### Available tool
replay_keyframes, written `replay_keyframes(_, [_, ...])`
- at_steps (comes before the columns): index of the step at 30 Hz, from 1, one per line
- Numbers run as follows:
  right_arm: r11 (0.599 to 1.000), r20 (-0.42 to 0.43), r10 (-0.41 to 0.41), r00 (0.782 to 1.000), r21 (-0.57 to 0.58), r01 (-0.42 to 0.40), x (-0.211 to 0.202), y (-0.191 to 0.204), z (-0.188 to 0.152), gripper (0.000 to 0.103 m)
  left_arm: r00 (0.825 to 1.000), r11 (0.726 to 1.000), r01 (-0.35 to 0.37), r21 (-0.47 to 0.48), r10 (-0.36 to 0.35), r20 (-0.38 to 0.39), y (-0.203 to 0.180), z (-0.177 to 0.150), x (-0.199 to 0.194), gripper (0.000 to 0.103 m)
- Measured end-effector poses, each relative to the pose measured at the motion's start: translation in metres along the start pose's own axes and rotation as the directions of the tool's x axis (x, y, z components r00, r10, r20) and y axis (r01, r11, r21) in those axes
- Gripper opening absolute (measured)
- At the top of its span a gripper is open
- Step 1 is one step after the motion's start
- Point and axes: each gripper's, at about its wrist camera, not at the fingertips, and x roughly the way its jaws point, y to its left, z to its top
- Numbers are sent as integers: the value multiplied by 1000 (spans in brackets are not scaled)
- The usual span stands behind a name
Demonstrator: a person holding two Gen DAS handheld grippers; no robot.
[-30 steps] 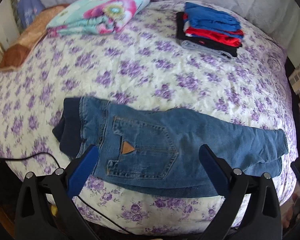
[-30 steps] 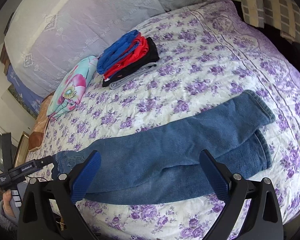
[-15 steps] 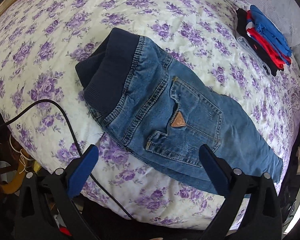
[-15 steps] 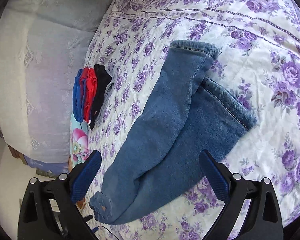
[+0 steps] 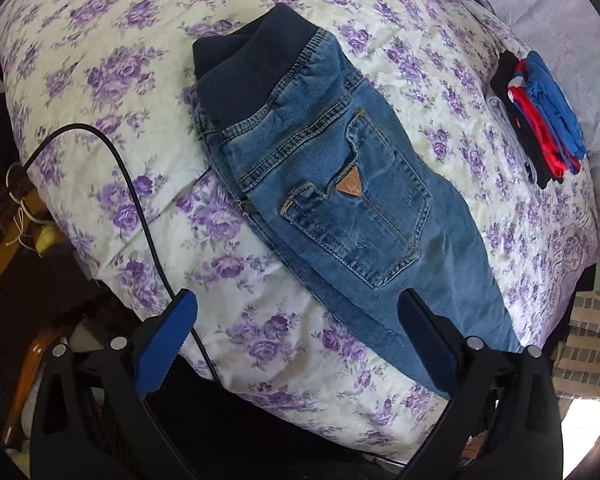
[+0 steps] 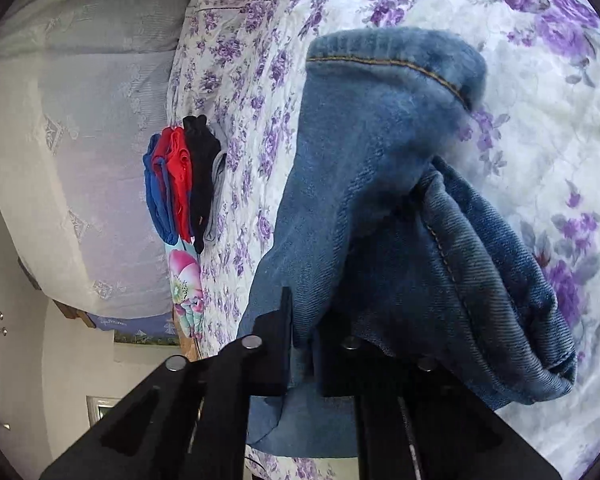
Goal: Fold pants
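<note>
Blue denim pants with a dark navy ribbed waistband point(image 5: 340, 184) are laid flat on the white bedspread printed with purple flowers point(image 5: 100, 92), folded lengthwise with one leg stacked on the other, back pocket with tan triangular patch facing up. Waistband end is seen toward the top of the left wrist view, legs running off to the lower right near the bed edge. Left gripper point(image 5: 296, 340) is held wide open above the bed edge, blue-padded fingers point(image 5: 164, 344) clear of the fabric; nothing is gripped. A thin black cable point(image 5: 140, 208) is draped over the bedspread beside the waistband, apart from the pants. Right gripper point(image 6: 302, 344) is closed down on the denim near the leg hems point(image 6: 400, 200); a fold of fabric is pinched between the jaws, and the cuffs are bunched just ahead of it. A stack of folded blue, red and black clothes point(image 6: 180, 184) is seen well apart from the pants, near a floral turquoise-and-pink folded cloth point(image 6: 186, 280). A pale lace-covered headboard area point(image 6: 80, 160) is visible behind.
</note>
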Motion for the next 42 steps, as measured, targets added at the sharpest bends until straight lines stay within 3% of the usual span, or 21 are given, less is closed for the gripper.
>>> replay_keyframes(4, [1000, -4, -9, 1000, -26, 9, -10, 9, -4, 7, 996, 992, 90, -84, -91, -11, 23, 9, -5, 98])
replay_keyframes(7, [999, 67, 1, 998, -48, 3, -33, 22, -7, 7, 987, 978, 159, -132, -161, -7, 36, 27, -5, 98])
replay_keyframes(10, [999, 148, 13, 989, -50, -6, -57, 34, -13, 5, 984, 980, 171, -102, -175, -31, 35, 49, 3, 98])
replay_keyframes(12, [997, 209, 30, 977, -70, -15, -74, 45, -20, 3, 989, 989, 137, -64, -140, -51, 36, 63, 13, 98])
replay_keyframes(14, [995, 249, 9, 968, -99, 16, -84, 56, -30, 3, 983, 985, 157, -67, -163, -89, 41, 74, 24, 98])
replay_keyframes(16, [994, 252, -40, 967, -92, 65, -85, 60, -42, 4, 976, 981, 181, -76, -188, -109, 45, 82, 31, 98])
replay_keyframes(20, [994, 246, -94, 965, -31, 105, -78, 56, -71, 7, 977, 981, 193, 16, -191, -95, 33, 98, 30, 98])
replay_keyframes(24, [994, 231, -109, 967, 5, 111, -73, 52, -89, 10, 973, 977, 210, 43, -205, -103, 30, 107, 20, 87])
replay_keyframes(26, [991, 219, -133, 967, -5, 137, -71, 51, -87, 24, 974, 976, 213, 51, -209, -83, 29, 109, 16, 86])
replay_keyframes(27, [989, 212, -143, 967, -6, 148, -70, 50, -84, 27, 975, 976, 213, 51, -209, -74, 28, 109, 16, 79])
replay_keyframes(28, [989, 209, -145, 967, -4, 149, -70, 48, -81, 28, 976, 977, 208, 48, -205, -72, 26, 108, 17, 72])
replay_keyframes(33, [990, 197, -137, 971, 7, 139, -58, 42, -62, 28, 990, 989, 127, 72, -122, -65, 20, 108, 27, 66])
replay_keyframes(38, [990, 170, -136, 976, 67, 126, -48, 25, -54, 28, 989, 993, 109, 47, -104, -104, 34, 99, 27, 68])
replay_keyframes(42, [987, 151, -140, 979, 102, 125, -36, 14, -44, 28, 990, 990, 132, 44, -129, -57, 23, 100, 28, 69])
